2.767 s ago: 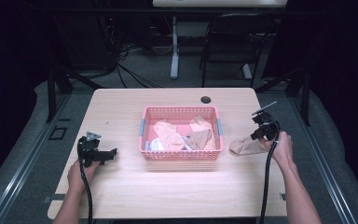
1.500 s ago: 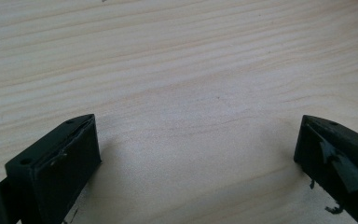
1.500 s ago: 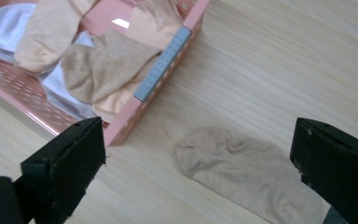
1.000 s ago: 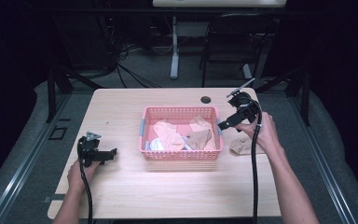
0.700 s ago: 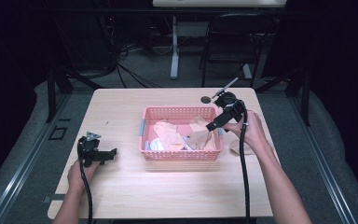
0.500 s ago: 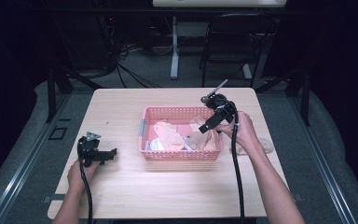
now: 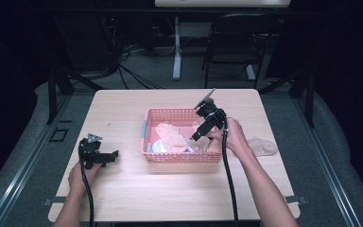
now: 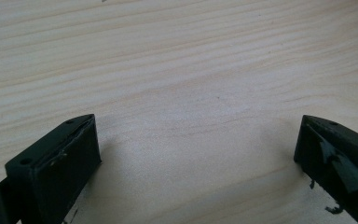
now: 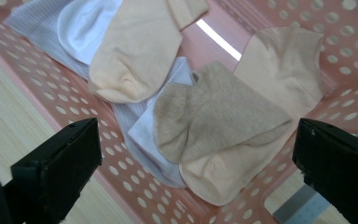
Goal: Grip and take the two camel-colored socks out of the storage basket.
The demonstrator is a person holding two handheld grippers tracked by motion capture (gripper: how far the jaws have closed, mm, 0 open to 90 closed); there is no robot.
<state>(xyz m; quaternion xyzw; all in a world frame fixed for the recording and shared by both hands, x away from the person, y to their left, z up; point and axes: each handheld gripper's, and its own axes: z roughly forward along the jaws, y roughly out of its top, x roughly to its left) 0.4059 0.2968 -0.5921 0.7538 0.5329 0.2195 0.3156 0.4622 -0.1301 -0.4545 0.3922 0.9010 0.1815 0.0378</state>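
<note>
Dark room, cables on the floor; a pale wooden counter (image 7: 123, 189) carries the work. The right gripper (image 7: 194, 137) hangs inside the pink basket (image 7: 179, 157), jaws spread wide and empty, above a tan sock (image 9: 214, 114). Judged step: reaching to pick a sock; next, lower and close on it. The left gripper (image 7: 114, 154) rests released on the counter. Count: one basket, about six socks inside, one sock (image 7: 263, 146) outside.
</note>
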